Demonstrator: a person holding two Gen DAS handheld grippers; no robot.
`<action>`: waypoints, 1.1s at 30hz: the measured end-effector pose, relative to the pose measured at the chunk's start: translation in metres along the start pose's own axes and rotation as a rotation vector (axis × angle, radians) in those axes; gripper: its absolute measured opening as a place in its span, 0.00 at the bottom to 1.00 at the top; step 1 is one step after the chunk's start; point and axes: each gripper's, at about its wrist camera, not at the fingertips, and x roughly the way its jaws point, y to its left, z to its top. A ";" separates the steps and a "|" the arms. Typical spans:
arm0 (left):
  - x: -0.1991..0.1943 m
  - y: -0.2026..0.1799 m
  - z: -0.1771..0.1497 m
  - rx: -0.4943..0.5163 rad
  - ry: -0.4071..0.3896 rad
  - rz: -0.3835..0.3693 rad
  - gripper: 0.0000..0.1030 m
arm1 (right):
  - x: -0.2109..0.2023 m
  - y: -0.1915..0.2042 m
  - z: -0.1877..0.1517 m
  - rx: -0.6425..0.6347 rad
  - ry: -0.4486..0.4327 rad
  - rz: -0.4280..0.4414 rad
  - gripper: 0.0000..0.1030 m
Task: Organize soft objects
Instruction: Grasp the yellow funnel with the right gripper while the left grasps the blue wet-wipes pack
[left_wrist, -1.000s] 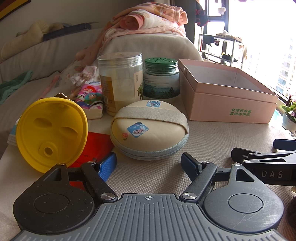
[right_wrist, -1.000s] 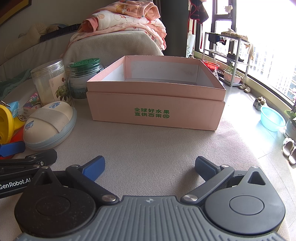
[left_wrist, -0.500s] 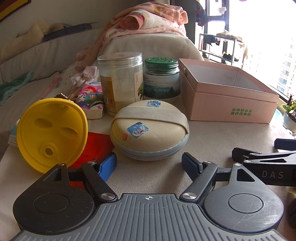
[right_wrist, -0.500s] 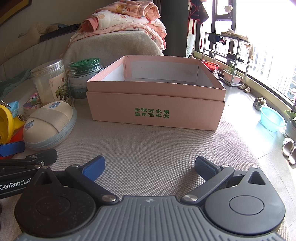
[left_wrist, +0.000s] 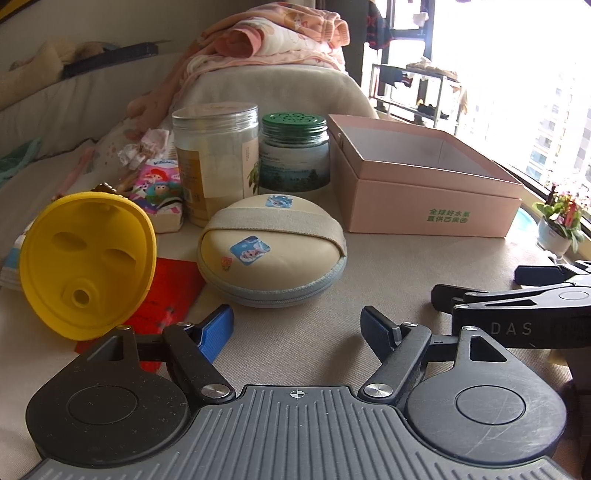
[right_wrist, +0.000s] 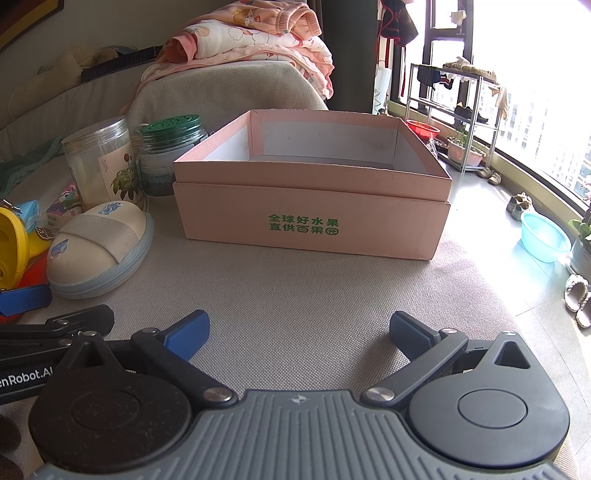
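Bench (right_wrist: 295, 295) covered in beige woven cloth, seen from two hand-held grippers resting low over it. Left gripper (left_wrist: 297, 325) has its jaws spread wide, holding nothing. Left of those jaws, a yellow plastic lid (left_wrist: 86, 264) stands tilted on edge, partly over a red card (left_wrist: 168, 291) that lies flat. Just ahead of the jaws sits a soft cream oval pouch (left_wrist: 271, 251) with a grey elastic band, cartoon stickers and a pale blue zipper edge. Behind the pouch stand a clear plastic jar (left_wrist: 216, 162) and a glass jar with a green lid (left_wrist: 294, 153), side by side, with a tissue pack (left_wrist: 159, 192) to their left. Ahead and right of the left jaws is an open pink cardboard box (left_wrist: 424, 199) with green print on its front wall.

Right gripper (right_wrist: 299, 330) is also released, jaws wide apart over bare cloth. The box sits directly ahead of them, well apart; the pouch lies ahead to their left, near the box's left corner.
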 end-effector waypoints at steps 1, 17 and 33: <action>-0.006 0.000 -0.001 0.015 -0.004 -0.046 0.77 | 0.000 -0.001 0.001 -0.009 0.012 0.010 1.00; -0.085 0.167 0.056 -0.111 -0.166 0.032 0.76 | -0.010 0.009 0.009 -0.113 0.179 0.102 1.00; -0.051 0.251 0.060 -0.328 -0.062 0.028 0.75 | -0.012 0.199 0.077 -0.586 -0.038 0.574 0.83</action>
